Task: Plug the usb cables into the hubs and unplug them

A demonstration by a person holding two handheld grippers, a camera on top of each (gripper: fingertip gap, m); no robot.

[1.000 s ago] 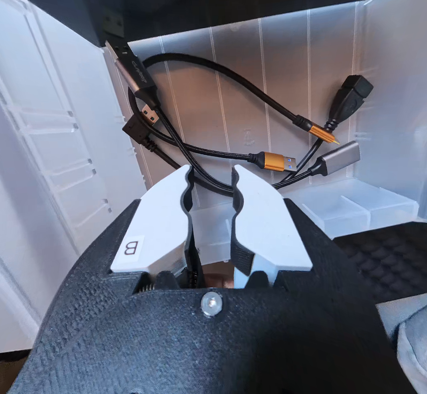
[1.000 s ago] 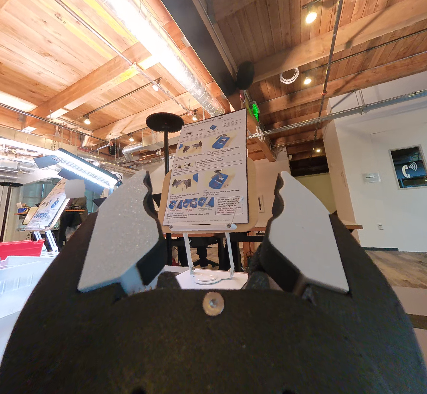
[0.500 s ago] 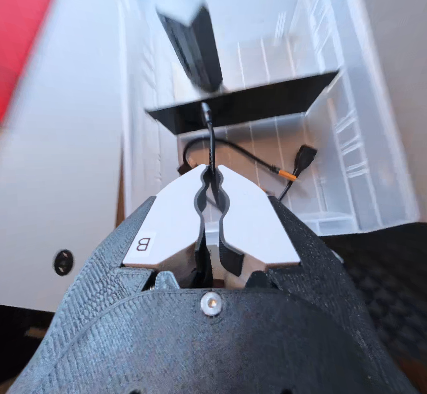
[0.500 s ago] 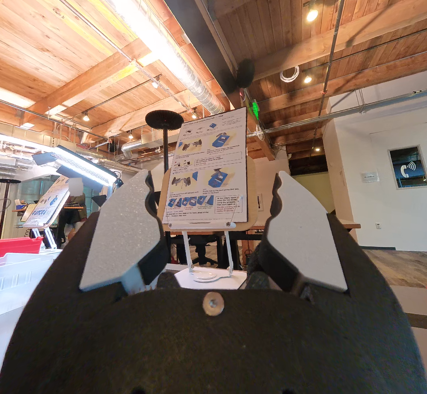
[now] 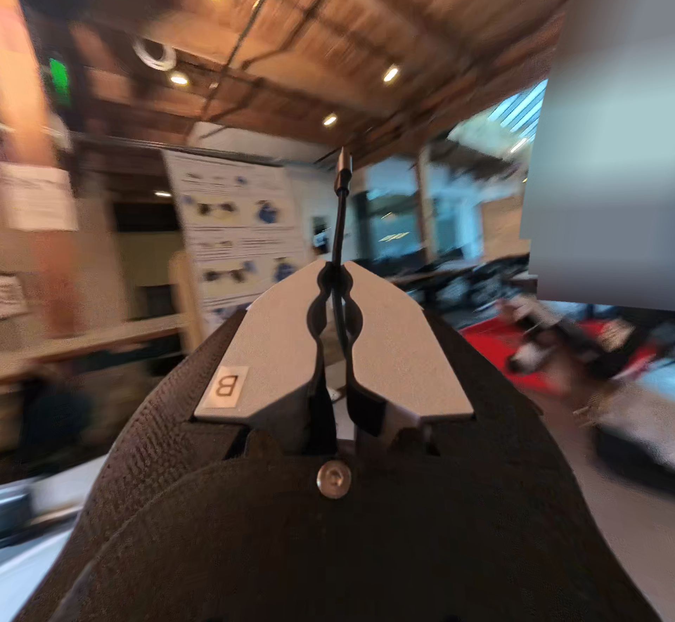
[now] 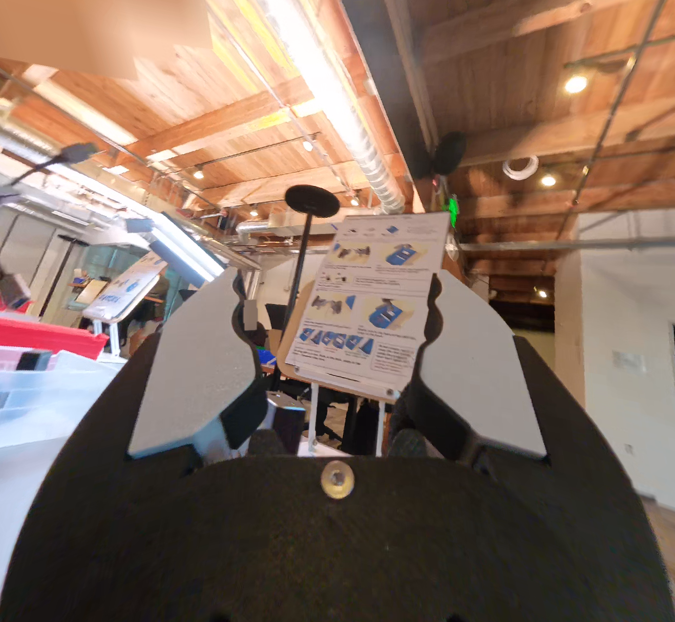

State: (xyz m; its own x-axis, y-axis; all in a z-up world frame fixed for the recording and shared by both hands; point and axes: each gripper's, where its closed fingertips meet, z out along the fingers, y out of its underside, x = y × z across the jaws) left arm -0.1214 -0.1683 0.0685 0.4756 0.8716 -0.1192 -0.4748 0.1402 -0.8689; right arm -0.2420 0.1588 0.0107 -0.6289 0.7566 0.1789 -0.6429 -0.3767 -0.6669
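Cable (image 5: 339, 228) stands up from the left tongs (image 5: 336, 268), which are pinched shut on its thin black cord a little below the plug; the cord runs on down between the scalloped fingers (image 5: 288, 341) and out of sight. The metal plug (image 5: 344, 166) points up toward the wooden ceiling, clear of everything, and the view around it is smeared with motion. In the right wrist view the same plug (image 6: 76, 152) shows at far left, held high in the air. The right tongs (image 6: 336, 316) are spread wide and hold nothing, aimed at a sheet (image 6: 380, 294) on a stand. A clear bin (image 6: 44, 385) and a red bin (image 6: 51, 334) lie at the left; no hub can be made out for certain. The cable looks light and limp, though the short stretch above the grip seems stiff enough to keep the plug upright. Held by the cord, the plug will likely wag and twist when pushed against a port, and the round cord may slide in the grooves. A firmer hold would be on the plug's rigid shell, flat sides between the pads, which the free right tongs could take. The metal tip should bear light force only.
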